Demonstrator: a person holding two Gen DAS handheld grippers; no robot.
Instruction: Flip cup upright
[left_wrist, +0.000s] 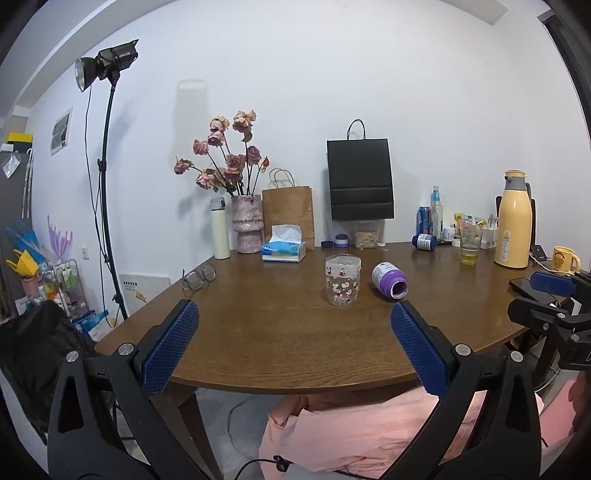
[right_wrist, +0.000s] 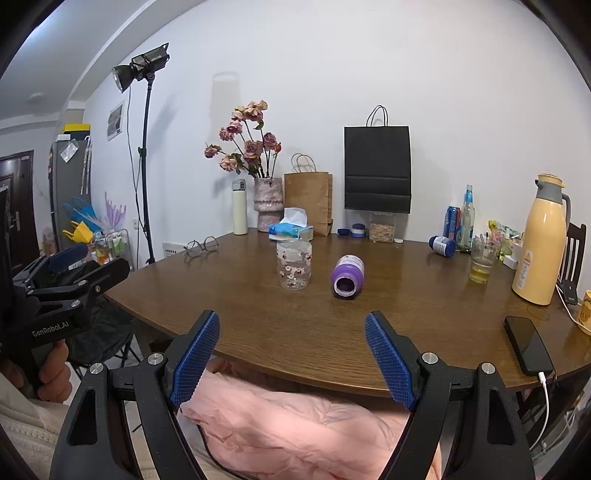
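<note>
A clear cup with red and white cartoon prints stands on the round wooden table, mid-table; whether its mouth faces up or down is unclear. It also shows in the right wrist view. A purple cup lies on its side just right of it, mouth toward me. My left gripper is open and empty, held near the table's front edge, well short of both cups. My right gripper is open and empty, also at the front edge.
A phone on a cable lies at the front right. A yellow thermos, a glass with yellow liquid, bottles, glasses, a tissue box, a flower vase and paper bags line the back. Pink cloth lies below the table edge.
</note>
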